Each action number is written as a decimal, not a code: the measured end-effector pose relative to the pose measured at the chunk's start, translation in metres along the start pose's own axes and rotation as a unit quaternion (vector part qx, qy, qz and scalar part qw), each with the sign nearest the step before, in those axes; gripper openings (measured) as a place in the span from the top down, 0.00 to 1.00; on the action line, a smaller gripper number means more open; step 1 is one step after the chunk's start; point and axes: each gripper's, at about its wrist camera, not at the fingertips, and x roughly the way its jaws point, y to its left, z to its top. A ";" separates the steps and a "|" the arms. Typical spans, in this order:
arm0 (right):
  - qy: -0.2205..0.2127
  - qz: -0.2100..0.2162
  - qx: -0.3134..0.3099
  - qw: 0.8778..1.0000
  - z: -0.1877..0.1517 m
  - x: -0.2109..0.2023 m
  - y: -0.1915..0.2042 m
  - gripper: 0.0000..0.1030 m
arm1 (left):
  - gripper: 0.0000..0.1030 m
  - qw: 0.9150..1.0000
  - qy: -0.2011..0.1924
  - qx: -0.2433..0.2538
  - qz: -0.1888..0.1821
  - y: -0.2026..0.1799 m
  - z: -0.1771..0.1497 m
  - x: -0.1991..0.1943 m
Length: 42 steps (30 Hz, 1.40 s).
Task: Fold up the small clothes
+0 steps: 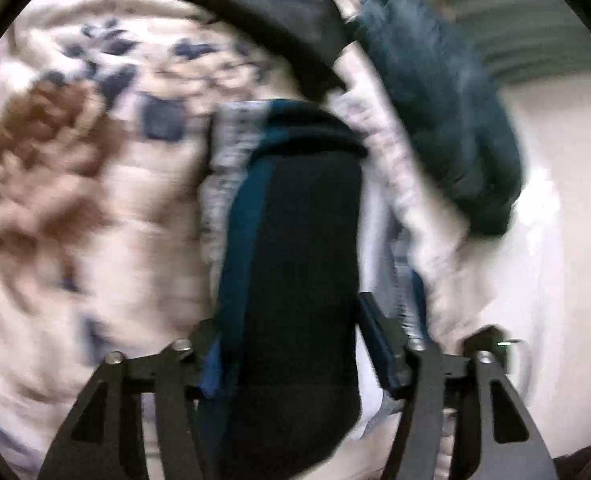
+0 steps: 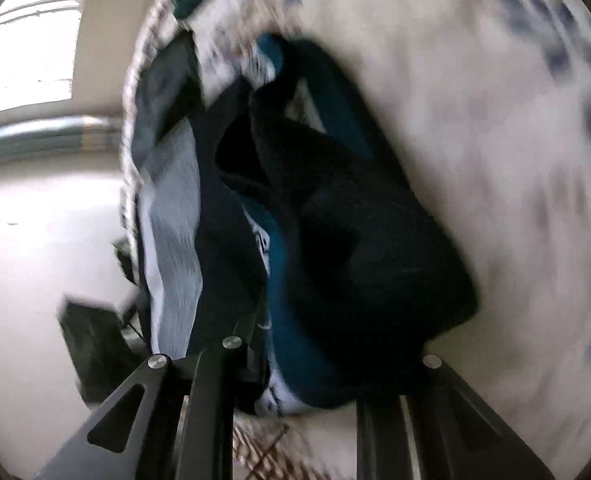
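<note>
Here we see the black and teal garment (image 1: 295,248) running lengthwise between the fingers of the left gripper (image 1: 295,360), its long axis pointing away from us over the flowered bedspread (image 1: 95,160). These fingers stand half open around it; whether the pads press, we cannot tell. The right gripper (image 2: 295,364) has the same garment bunched between rather narrow fingers, seemingly held. Only the right view shows a light grey cloth (image 2: 171,216) at its left; only the left view shows the dark fluffy garment (image 1: 447,120) further right.
</note>
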 end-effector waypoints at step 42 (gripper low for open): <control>-0.074 -0.087 -0.158 0.981 0.169 -0.005 0.084 0.85 | 0.39 0.997 -0.070 0.019 -0.006 0.011 0.118 0.006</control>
